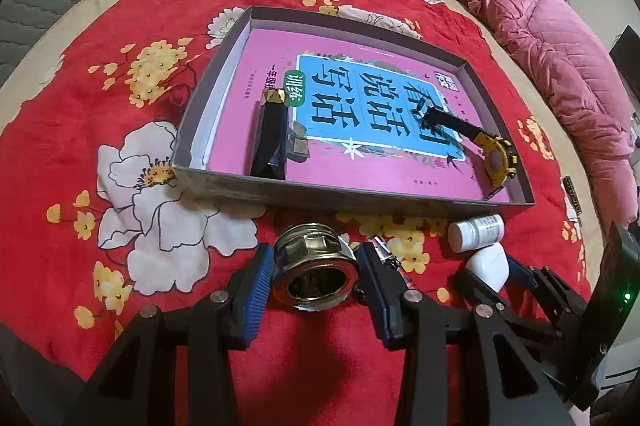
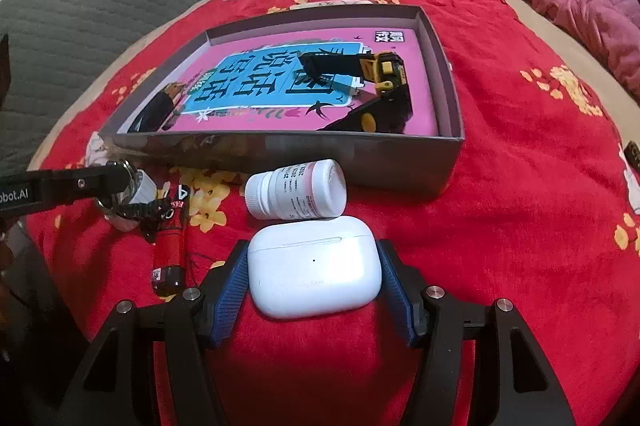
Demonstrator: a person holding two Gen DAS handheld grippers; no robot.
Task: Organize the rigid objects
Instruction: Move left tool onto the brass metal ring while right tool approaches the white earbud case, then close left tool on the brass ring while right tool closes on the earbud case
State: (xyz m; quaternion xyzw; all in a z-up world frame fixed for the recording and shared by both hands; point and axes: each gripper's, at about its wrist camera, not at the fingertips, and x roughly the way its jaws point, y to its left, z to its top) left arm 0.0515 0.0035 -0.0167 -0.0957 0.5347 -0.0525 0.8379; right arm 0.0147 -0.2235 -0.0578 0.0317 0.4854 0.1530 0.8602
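Note:
My left gripper (image 1: pixel 316 266) is shut on a round metal threaded fitting (image 1: pixel 316 266) that rests on the red floral blanket, with a blue pad against each side. My right gripper (image 2: pixel 314 266) is shut on a white earbud case (image 2: pixel 314 266), also lying on the blanket. A white pill bottle (image 2: pixel 296 192) lies on its side just beyond the case. Beyond both stands a grey open box (image 2: pixel 280 150). It holds a pink book, a yellow-and-black watch (image 1: pixel 500 158) and a long black object with a gold tip (image 1: pixel 272 134).
A small red cylinder (image 2: pixel 170 242) lies on the blanket between the two grippers, close to the left gripper's fingers. A pink quilt (image 1: pixel 560 66) is bunched at the far right of the bed. A grey padded headboard (image 2: pixel 100 6) rises at the left.

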